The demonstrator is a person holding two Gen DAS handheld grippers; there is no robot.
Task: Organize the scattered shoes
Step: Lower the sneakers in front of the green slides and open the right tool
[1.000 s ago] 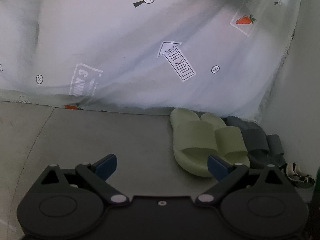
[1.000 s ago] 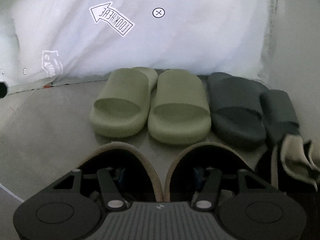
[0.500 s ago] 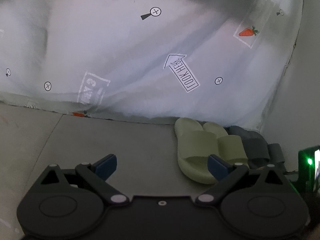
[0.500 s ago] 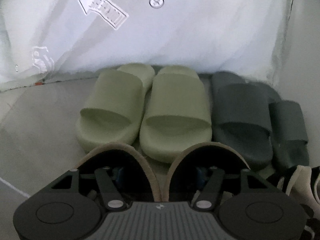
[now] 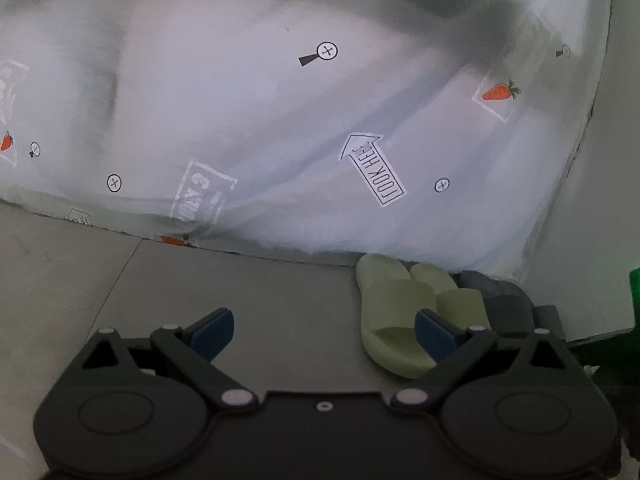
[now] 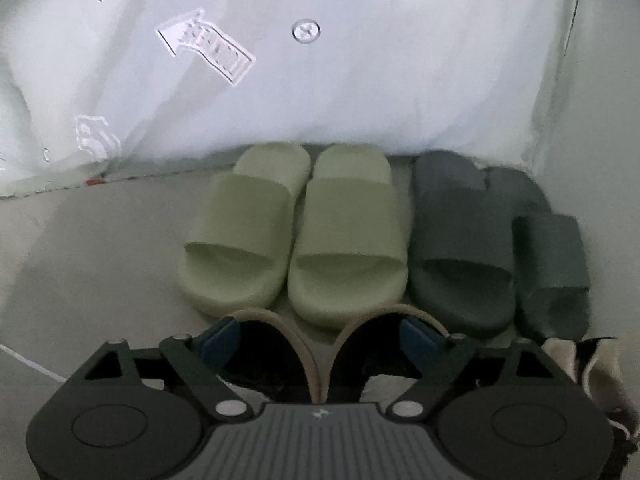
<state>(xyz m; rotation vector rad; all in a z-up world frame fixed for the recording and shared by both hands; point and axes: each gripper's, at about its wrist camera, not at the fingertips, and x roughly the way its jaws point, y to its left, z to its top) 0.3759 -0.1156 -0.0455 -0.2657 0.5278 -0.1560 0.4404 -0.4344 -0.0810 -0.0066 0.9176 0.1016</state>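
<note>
A pair of black slippers with tan rims (image 6: pixel 276 356) lies on the floor right in front of me, toes toward a pair of pale green slides (image 6: pixel 348 240). My right gripper (image 6: pixel 320 340) stands open over them, one blue pad above each slipper's outer side, gripping nothing. A pair of dark grey slides (image 6: pixel 460 240) sits to the right of the green pair, all lined up against the hanging sheet. My left gripper (image 5: pixel 324 332) is open and empty above bare floor, left of the green slides (image 5: pixel 392 312) and grey slides (image 5: pixel 508 308).
A white printed bedsheet (image 5: pixel 280 120) hangs down to the floor behind the row. A pale wall (image 5: pixel 592 240) closes the right side. A cream and black shoe (image 6: pixel 580 368) lies at the right, by the grey slides. Grey floor (image 5: pixel 200 280) stretches left.
My right gripper's fingers have spread wider and their blue pads have come out of the black slippers, which now lie loose below, nearer the green slides. The left gripper has drawn back and tilted up.
</note>
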